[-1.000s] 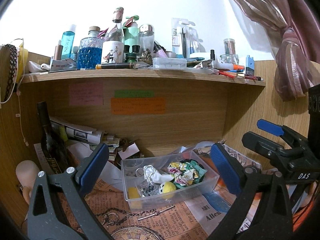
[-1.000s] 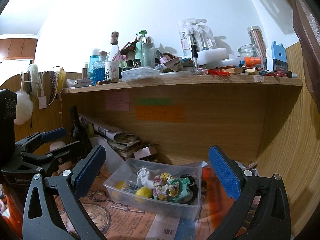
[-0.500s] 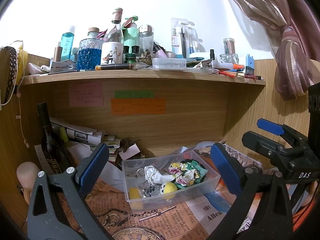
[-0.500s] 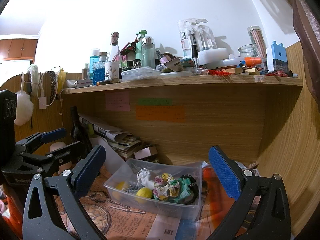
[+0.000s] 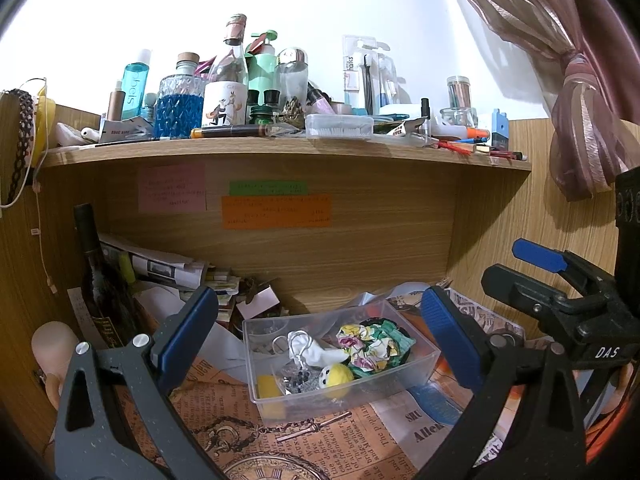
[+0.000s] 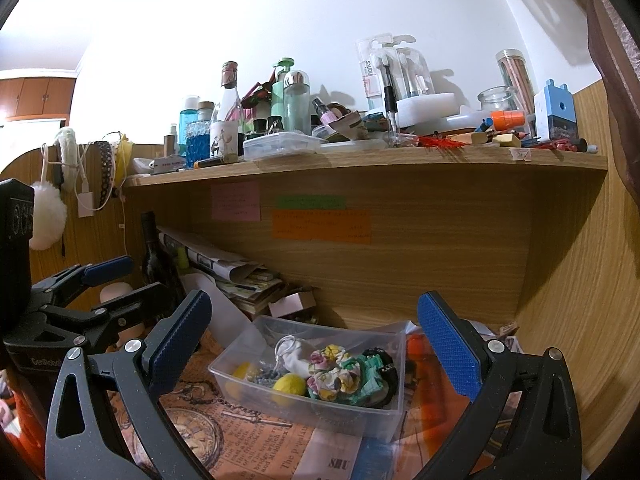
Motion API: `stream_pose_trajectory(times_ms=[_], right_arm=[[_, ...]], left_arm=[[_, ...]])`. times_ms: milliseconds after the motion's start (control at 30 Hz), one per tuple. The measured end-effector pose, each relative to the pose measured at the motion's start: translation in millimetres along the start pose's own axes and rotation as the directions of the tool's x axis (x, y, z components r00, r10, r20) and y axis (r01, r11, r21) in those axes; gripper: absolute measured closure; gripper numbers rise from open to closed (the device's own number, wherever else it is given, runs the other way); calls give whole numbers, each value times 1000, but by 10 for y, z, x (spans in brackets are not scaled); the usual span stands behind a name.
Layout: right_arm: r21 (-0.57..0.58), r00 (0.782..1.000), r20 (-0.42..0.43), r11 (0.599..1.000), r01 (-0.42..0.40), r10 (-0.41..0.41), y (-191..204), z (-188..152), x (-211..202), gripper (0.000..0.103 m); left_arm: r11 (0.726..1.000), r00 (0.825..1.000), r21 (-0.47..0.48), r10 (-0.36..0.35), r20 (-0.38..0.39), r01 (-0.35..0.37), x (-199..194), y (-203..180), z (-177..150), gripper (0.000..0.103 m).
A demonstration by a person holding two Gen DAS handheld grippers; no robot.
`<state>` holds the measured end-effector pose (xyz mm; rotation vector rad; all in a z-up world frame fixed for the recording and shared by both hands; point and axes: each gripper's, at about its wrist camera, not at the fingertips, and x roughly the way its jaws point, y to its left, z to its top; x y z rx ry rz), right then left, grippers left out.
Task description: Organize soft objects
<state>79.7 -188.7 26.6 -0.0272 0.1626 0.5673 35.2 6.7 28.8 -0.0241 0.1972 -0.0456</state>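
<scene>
While both tongs (image 5: 320, 332) (image 6: 314, 330) gape empty, the scrunchies (image 5: 374, 344) lie beyond them in the clear bin (image 5: 424, 364).

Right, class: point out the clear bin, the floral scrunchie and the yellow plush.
Clear bin (image 5: 428, 354), left wrist view, right rim.
Floral scrunchie (image 5: 366, 346), left wrist view, middle of the fabric.
Yellow plush (image 6: 289, 385), right wrist view, top of its body.

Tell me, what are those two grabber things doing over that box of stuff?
A person holds two grippers over a messy desk, tidying soft things. The left gripper and the right gripper are both open and hold nothing. They point at a clear plastic box sitting on newspaper. Inside lie a flowery scrunchie, a yellow fluffy toy and a white soft piece. Nothing is picked up yet.
</scene>
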Motion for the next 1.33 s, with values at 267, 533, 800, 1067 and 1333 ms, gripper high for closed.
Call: stream_pose_trajectory(times_ms=[267,533,800,1067,1333], right_arm=[[0,1000,0,1000,-3,3,5,-9,9,0],[0,1000,0,1000,-4,4,12,-11,7,0],[0,1000,-1,1000,-3,3,15,-14,9,0],[2,1000,-9,1000,0,0,33,-37,31,0],[10,1000,-25,1000,4,-3,37,-57,72,0]], left_arm=[[1000,1000,-2,2,0,-2,-2,-7,2,0],[1000,1000,0,6,0,-6,-5,-11,3,0],[1000,1000,-11,-2,3,2,-5,-2,-2,0],[999,1000,-32,-7,-13,7,15,-17,-20,0],[999,1000,-42,-13,-22,12,42,15,-39,0]])
